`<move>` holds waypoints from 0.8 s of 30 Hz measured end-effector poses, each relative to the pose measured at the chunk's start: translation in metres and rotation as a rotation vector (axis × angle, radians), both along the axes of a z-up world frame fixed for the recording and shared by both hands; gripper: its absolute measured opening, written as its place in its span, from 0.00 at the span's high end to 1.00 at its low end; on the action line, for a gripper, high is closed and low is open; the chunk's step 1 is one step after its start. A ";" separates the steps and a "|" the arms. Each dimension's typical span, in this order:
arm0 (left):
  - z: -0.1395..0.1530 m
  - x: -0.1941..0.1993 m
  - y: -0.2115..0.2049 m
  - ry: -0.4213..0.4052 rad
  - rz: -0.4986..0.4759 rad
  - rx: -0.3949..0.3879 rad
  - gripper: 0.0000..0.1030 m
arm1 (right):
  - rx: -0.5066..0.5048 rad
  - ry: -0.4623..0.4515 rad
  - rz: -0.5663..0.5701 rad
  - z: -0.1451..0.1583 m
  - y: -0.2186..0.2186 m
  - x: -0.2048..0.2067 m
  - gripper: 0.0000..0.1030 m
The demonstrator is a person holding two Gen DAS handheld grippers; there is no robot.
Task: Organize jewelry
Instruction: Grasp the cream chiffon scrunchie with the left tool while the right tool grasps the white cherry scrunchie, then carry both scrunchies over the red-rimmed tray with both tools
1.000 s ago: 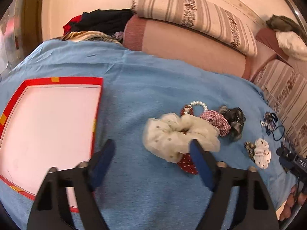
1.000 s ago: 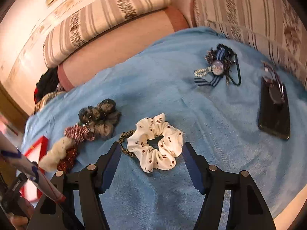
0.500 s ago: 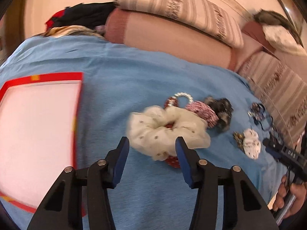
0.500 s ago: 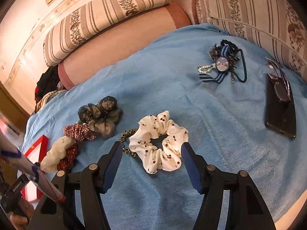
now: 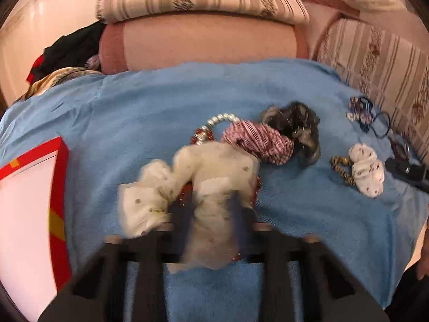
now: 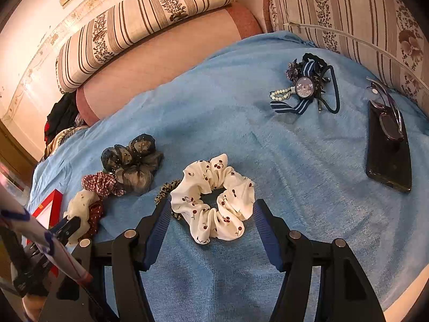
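A cream scrunchie lies bunched between the fingers of my left gripper, whose jaws are closing and squeezing its fabric; it sits on a red dotted scrunchie. In the right wrist view the same left gripper pinches the cream scrunchie at far left. My right gripper stands open, straddling a white cherry-print scrunchie without touching it. A red-rimmed box with a white floor lies to the left.
On the blue blanket lie a checked red scrunchie, a dark tulle scrunchie, a pearl bracelet, a leopard hair tie and a pile of blue hair ties. A phone with glasses lies right. Cushions ring the far side.
My left gripper moved forward and down over the cream scrunchie, and its jaws narrowed from wide to squeezing the fabric. The right gripper and cherry-print scrunchie stayed put.
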State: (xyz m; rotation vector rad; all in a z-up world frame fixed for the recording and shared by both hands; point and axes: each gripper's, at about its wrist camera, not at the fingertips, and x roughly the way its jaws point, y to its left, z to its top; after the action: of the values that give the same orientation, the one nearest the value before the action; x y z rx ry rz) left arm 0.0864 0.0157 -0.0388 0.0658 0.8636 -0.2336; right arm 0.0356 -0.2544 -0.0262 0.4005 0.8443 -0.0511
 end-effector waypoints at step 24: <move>0.057 -0.034 0.015 -0.172 -0.021 -0.169 0.94 | 0.091 0.096 0.035 -0.033 -0.002 0.021 0.89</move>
State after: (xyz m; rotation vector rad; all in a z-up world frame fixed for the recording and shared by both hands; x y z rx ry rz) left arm 0.0525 0.0304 0.0179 -0.0619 0.6702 -0.3151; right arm 0.0565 -0.2563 -0.0596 0.4713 0.9502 0.0007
